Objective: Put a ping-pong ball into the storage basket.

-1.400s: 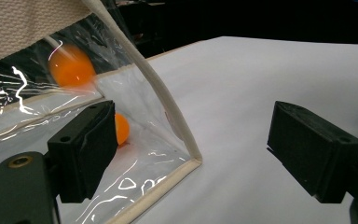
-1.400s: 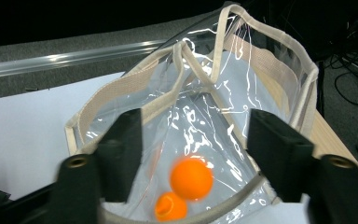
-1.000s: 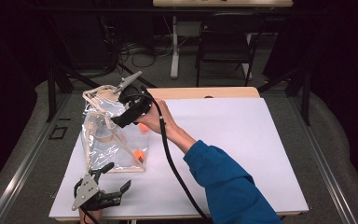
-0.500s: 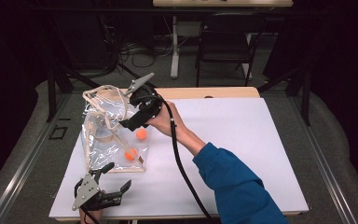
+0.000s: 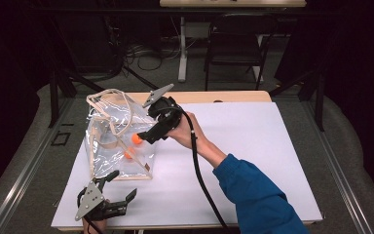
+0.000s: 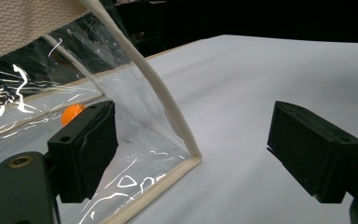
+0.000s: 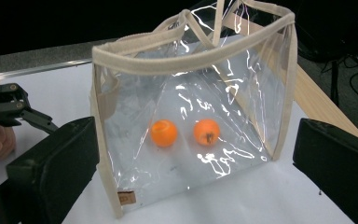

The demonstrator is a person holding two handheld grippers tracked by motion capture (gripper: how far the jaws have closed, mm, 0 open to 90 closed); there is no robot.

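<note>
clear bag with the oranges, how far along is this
Two oranges already lie on the bottom of the clear bag, which stands upright on the white table. In hand: the right gripper, beside the bag, has just been opening and holds nothing. The left gripper waits open near the bag's lower corner. No other fruit sits on the table, so little looks left.

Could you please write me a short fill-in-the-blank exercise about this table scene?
1. The clear bag holds ____ orange fruits.
2. The right hand-held gripper has its jaws ____.
3. The bag stands on a ____ table cover.
4. The bag's trim is ____ in colour.

Missing words: two; open; white; beige
</note>
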